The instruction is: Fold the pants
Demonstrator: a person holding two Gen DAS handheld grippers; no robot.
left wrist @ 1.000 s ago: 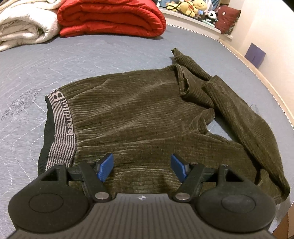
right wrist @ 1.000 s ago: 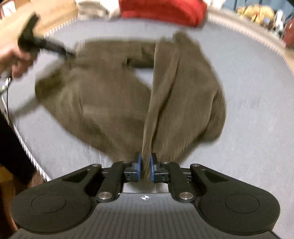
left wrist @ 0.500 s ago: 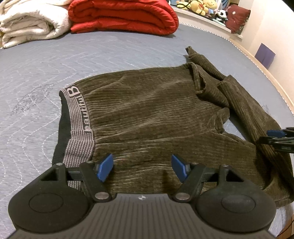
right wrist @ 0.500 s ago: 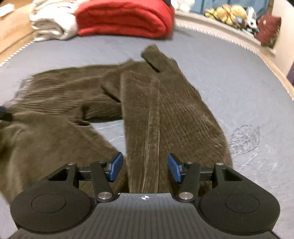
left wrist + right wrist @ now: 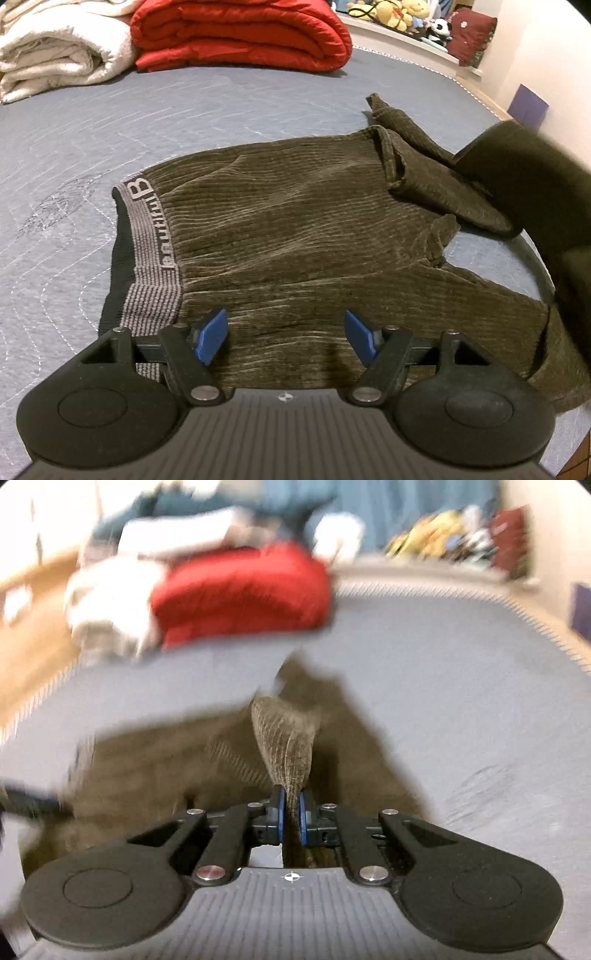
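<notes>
The pants (image 5: 295, 236) lie flat on the grey bed (image 5: 74, 147), waistband (image 5: 151, 236) leftward. Left gripper (image 5: 286, 336) hovers open above them. Right gripper (image 5: 291, 819) has just closed, pinching a lifted fold of leg. Bare bedding surrounds them; a red quilt (image 5: 240, 33) lies at the far edge.

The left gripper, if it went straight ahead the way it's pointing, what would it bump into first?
Most likely the pants: the left gripper tilts down with open jaws over the brown fabric beside the waistband, though the depth is hard to judge.
</notes>
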